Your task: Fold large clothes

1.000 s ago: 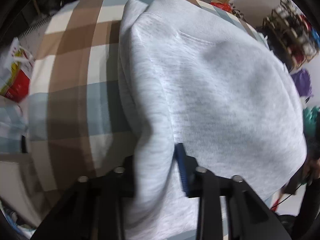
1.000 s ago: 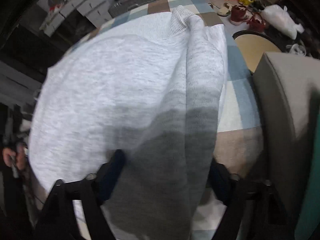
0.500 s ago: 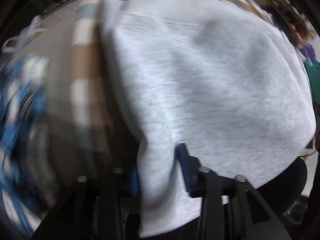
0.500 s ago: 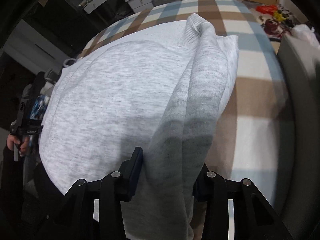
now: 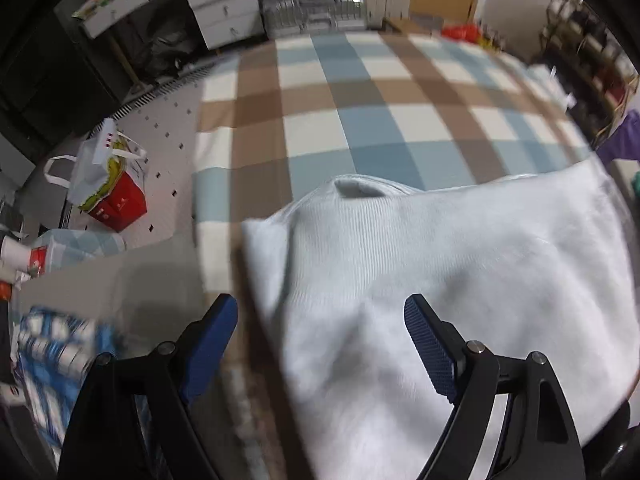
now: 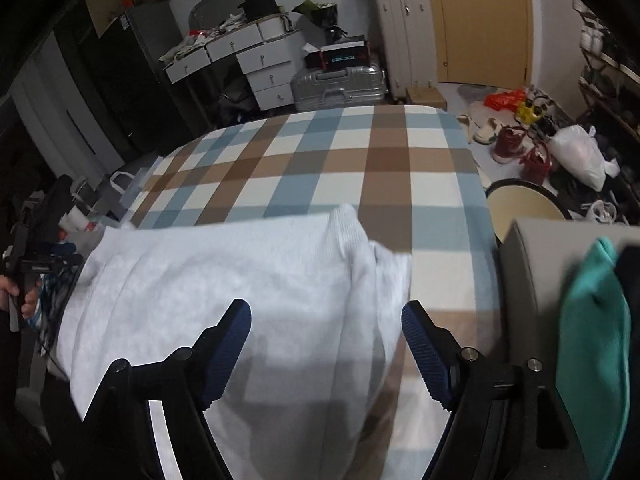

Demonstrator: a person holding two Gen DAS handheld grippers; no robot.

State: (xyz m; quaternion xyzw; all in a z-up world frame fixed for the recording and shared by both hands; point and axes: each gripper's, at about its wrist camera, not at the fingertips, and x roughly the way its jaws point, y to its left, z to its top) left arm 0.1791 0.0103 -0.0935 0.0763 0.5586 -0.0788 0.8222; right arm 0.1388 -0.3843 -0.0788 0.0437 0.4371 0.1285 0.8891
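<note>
Grey sweatshirt (image 5: 440, 272) lies folded on the near part of the checked blanket (image 5: 360, 120), so your left gripper (image 5: 320, 344) and right gripper (image 6: 326, 348) have just been opening, jaws spread above it, nothing pinched, probably to release the finished fold.

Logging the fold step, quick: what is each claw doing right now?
Left claw: open, just released the grey sweatshirt.
Right claw: open, just reopened, holding nothing.

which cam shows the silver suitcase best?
Right wrist: the silver suitcase lies flat beyond the checked bed, sharp and whole. The left wrist view shows it only small, blurred and distorted at the top edge.
</note>
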